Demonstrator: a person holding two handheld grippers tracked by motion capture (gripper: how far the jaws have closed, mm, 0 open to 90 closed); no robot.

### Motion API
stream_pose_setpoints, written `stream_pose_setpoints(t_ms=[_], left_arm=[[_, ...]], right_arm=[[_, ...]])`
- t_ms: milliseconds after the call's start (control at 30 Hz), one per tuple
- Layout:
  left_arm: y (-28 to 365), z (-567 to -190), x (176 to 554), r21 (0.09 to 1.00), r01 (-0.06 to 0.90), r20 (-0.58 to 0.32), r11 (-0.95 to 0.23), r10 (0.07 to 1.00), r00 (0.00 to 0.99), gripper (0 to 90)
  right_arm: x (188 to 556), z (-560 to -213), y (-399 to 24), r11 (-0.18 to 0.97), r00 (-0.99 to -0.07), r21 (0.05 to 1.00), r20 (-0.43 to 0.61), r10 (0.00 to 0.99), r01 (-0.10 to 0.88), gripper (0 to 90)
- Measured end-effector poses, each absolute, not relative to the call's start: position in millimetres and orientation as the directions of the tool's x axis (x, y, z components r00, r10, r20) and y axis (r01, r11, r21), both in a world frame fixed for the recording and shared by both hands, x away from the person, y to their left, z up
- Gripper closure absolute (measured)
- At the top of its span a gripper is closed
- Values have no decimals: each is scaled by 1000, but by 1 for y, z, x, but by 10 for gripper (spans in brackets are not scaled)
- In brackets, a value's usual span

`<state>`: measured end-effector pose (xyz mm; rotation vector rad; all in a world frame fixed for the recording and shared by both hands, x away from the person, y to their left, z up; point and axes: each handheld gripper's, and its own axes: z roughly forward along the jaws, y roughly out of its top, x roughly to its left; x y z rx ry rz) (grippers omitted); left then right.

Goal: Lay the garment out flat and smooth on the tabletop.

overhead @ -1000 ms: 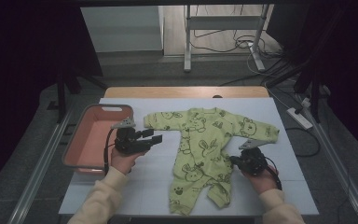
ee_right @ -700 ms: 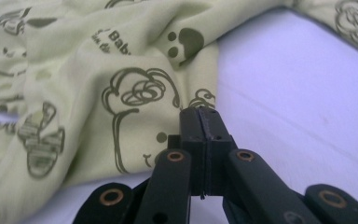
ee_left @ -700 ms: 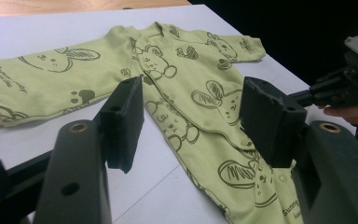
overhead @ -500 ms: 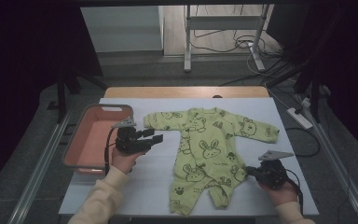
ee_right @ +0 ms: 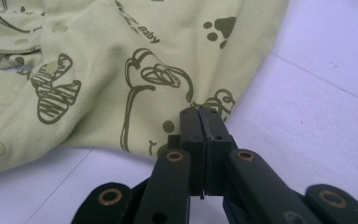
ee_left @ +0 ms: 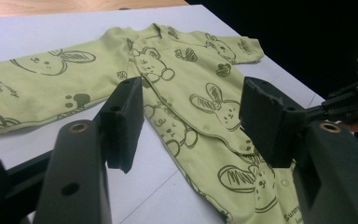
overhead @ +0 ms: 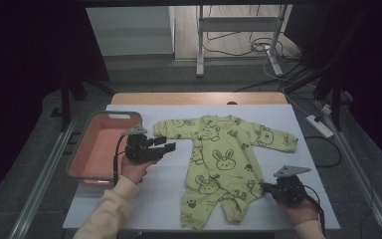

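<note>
**Baby suit flat on the counter, right jaws pinching its edge**

From above, the green baby suit (overhead: pixel 219 167) lies spread on the white counter (overhead: pixel 169 191), pink tray (overhead: pixel 102 147) beside it. Up close, the right gripper (ee_right: pixel 199 116) has its jaws clenched on the suit's hem. Left gripper (ee_left: pixel 191 116) hangs released above the sleeve, nothing between the jaws.

baby suit (overhead: pixel 222 159): 1 | tray (overhead: pixel 101 147): 1 | table (overhead: pixel 169 199): 1 | hand-held grippers: 2
</note>
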<state>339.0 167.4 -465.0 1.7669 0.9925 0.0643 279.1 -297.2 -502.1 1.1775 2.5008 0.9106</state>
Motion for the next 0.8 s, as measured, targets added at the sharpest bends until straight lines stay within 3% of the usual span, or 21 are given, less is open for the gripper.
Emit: stream_pose_setpoints(t_ms=[233, 567, 700, 800], left_arm=[[167, -464, 338, 806, 584, -395, -100, 644, 655, 403], [170, -464, 337, 806, 584, -395, -95, 648, 651, 403], [167, -464, 337, 806, 584, -394, -101, 644, 655, 403], [167, -464, 337, 806, 584, -394, -101, 644, 656, 403]], right_arm=[[277, -500, -288, 475, -645, 665, 14, 764, 576, 632], [280, -508, -298, 409, -585, 645, 73, 808, 645, 494], [279, -512, -292, 426, -589, 616, 76, 804, 662, 519], [278, -512, -288, 445, -615, 610, 88, 784, 655, 730]])
